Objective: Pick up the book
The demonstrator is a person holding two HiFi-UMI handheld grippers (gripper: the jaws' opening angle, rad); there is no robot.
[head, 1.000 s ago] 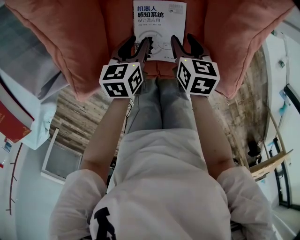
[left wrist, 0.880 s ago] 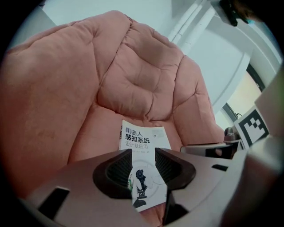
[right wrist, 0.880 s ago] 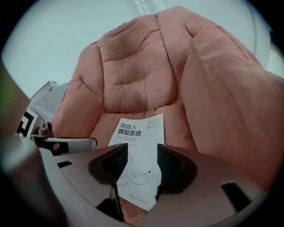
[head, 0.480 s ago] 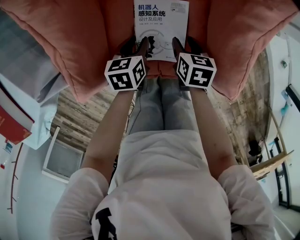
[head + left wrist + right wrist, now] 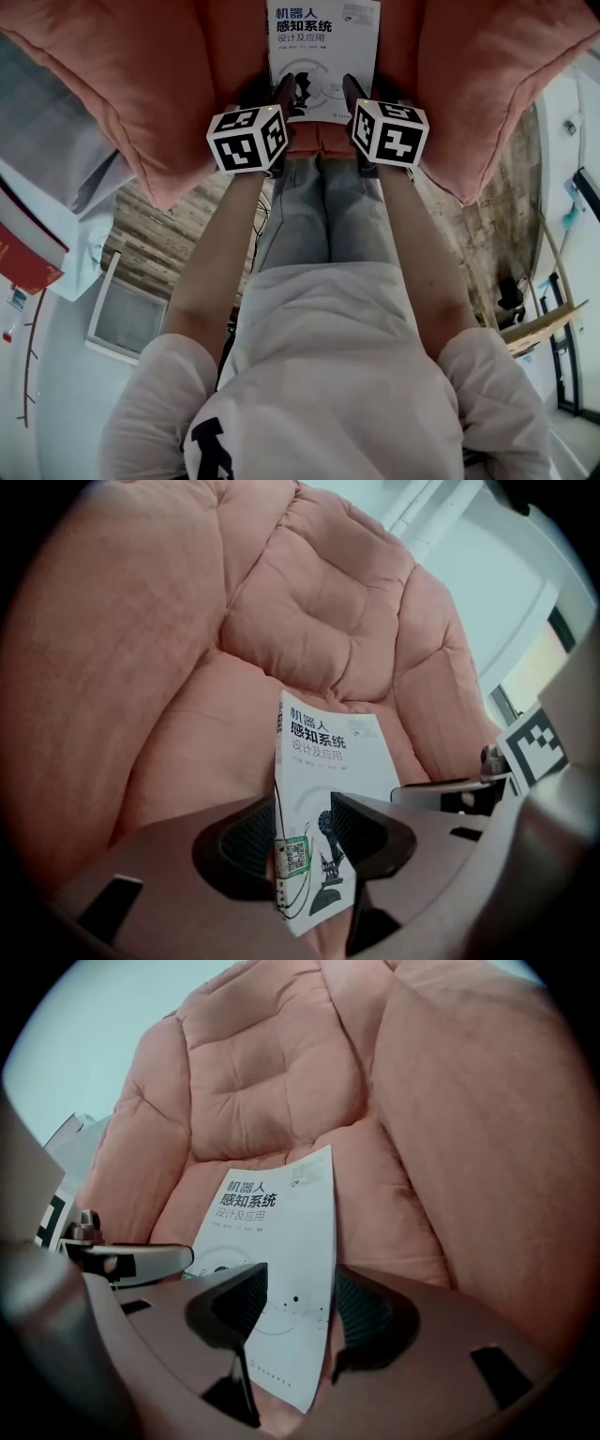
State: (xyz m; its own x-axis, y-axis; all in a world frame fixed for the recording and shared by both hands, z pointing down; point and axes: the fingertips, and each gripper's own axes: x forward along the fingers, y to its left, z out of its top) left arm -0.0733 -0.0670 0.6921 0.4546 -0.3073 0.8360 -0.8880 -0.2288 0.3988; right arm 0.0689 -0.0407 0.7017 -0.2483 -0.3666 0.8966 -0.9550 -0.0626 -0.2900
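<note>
- Head view: the book (image 5: 323, 37) is lying flat, cover up, on the seat of a salmon-pink padded armchair (image 5: 122, 84), between the two armrest cushions. The left gripper (image 5: 289, 89) and the right gripper (image 5: 364, 89) are pointing down at the book's near edge, one at each near corner. Their marker cubes are sitting side by side, apart from each other.
- Left gripper view: the left gripper (image 5: 305, 841) is standing with its jaws wide, and they have just been opening. The book (image 5: 323, 761) is showing its spine edge and near corner between the ribbed pads (image 5: 246, 841). One pad is hanging over the cushion beside the spine and the other over the cover. Neither is pressing on the book. The armchair (image 5: 309, 602) is filling the background.
- Right gripper view: the right gripper (image 5: 295, 1312) is likewise gaping, its jaws having just been opening. The book (image 5: 272, 1213) is reaching between the pads (image 5: 364, 1314) with its open-side edge. One pad is hanging over the cover and the other over the armchair (image 5: 281, 1063) cushion just beside that edge, with no grip on it.
</note>
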